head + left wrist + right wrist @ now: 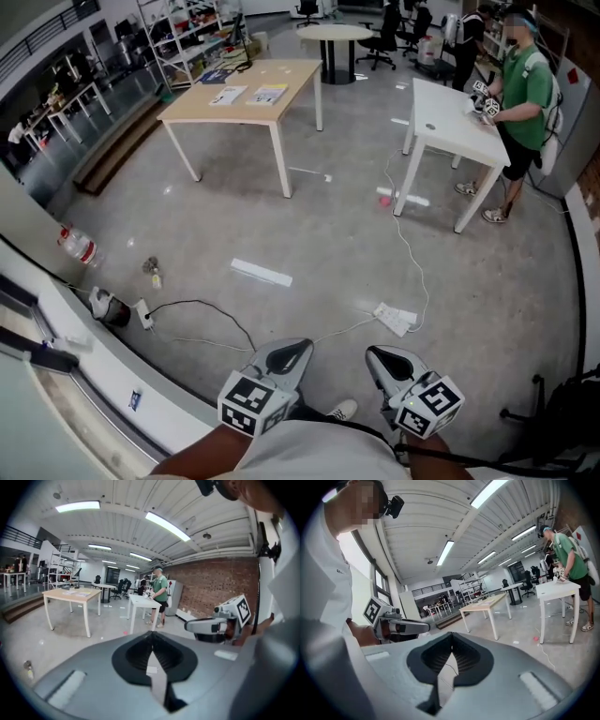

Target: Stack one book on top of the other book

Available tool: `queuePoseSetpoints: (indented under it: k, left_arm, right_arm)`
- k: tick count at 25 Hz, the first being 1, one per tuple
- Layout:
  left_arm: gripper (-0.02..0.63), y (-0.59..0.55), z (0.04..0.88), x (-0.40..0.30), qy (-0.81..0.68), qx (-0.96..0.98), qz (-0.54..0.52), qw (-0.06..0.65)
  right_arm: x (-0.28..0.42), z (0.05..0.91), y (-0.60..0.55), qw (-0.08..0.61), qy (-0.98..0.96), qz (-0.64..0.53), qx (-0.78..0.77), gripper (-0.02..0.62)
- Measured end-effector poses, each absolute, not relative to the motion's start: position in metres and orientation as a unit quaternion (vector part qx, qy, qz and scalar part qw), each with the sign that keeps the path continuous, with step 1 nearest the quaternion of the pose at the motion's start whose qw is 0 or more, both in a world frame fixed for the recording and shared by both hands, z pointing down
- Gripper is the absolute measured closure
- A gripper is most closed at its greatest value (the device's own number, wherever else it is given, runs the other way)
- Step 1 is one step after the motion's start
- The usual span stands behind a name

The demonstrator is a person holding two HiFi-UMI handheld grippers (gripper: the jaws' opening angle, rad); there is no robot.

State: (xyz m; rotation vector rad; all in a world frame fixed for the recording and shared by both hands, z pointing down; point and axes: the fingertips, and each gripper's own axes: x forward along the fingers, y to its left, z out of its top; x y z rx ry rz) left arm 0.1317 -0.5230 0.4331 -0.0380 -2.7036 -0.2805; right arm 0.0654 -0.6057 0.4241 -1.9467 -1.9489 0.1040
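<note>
Though their print is illegible, two likely books [269,94] lie on a table [292,79].

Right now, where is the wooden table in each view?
Head view: wooden table upper left of centre.
Left gripper view: wooden table far left, mid-height.
Right gripper view: wooden table just right of centre, mid-height.
Shared landmark: person in green at the white table, to its right.
</note>
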Motion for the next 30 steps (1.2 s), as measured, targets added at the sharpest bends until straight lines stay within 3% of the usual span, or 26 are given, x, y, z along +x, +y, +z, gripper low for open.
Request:
queuePoseSetpoints:
  k: [16,30]
  left_arm:
    - [0.601,-0.377,0.410,0.144,-0.981,-0.044,-0.100,0.161]
    - [0.600,-0.216,0.419,0.209,-0.975,-0.110,-0.131,0.138]
  right_arm:
    - [0.088,0.408,-0.462,0.184,-0.667,0.012,-0.722,0.594]
    - [0.130,0.398,-0.315,0.168,-0.643,-0.031,-0.747,0.594]
